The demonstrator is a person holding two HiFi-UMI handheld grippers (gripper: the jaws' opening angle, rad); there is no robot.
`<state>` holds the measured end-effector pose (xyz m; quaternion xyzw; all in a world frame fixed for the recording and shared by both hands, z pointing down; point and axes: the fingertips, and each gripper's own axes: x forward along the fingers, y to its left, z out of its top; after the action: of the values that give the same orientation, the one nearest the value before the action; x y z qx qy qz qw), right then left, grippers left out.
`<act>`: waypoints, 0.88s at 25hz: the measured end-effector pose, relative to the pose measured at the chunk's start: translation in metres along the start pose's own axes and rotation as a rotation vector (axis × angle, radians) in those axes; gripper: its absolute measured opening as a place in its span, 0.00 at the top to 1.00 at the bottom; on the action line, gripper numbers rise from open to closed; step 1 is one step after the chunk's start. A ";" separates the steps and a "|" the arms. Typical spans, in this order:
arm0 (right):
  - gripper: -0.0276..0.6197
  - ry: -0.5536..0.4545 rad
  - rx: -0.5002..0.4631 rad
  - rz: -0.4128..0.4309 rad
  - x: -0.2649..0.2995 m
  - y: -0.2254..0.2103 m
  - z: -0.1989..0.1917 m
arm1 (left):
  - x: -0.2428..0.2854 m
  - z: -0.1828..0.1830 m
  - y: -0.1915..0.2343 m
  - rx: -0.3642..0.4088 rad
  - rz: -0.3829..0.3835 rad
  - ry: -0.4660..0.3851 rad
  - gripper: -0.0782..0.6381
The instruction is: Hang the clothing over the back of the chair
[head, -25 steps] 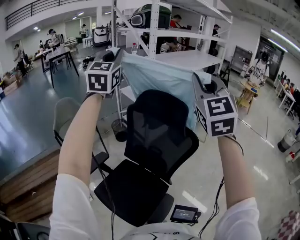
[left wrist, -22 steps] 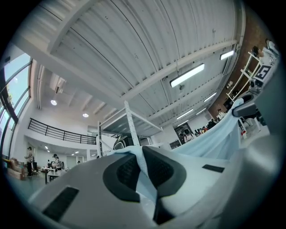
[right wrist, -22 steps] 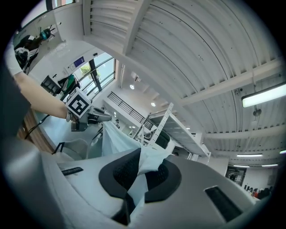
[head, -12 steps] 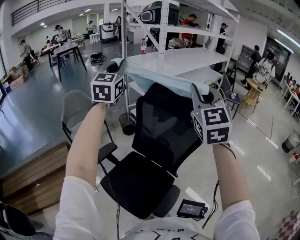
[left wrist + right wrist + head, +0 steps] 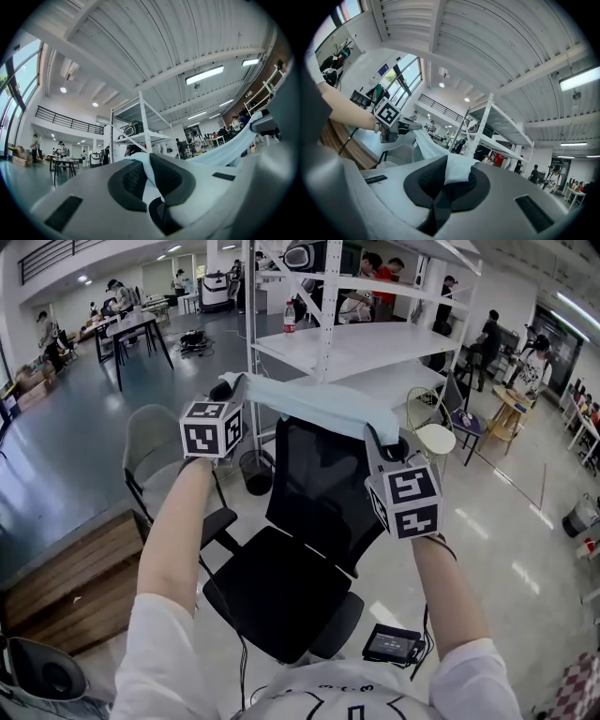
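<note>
Above the chair (image 5: 323, 488), pale blue clothing (image 5: 314, 404) stretches taut

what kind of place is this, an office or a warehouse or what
Probably a large open workshop or lab hall: a tall white metal shelving rack, work tables with people around them at the back left, and a balcony railing above a glossy grey floor.
</note>
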<state>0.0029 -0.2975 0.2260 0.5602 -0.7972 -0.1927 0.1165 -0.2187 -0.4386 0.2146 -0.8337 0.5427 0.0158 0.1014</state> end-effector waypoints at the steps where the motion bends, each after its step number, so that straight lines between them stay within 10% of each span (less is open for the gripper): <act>1: 0.94 0.008 0.001 0.007 0.000 0.005 -0.004 | -0.002 -0.006 0.001 -0.007 0.001 0.006 0.88; 22: 0.93 0.231 0.178 0.133 -0.010 0.084 -0.123 | -0.033 -0.147 -0.018 -0.104 -0.027 0.249 0.87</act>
<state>-0.0155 -0.2852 0.3736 0.5329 -0.8276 -0.0475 0.1699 -0.2285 -0.4295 0.3658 -0.8406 0.5381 -0.0612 -0.0100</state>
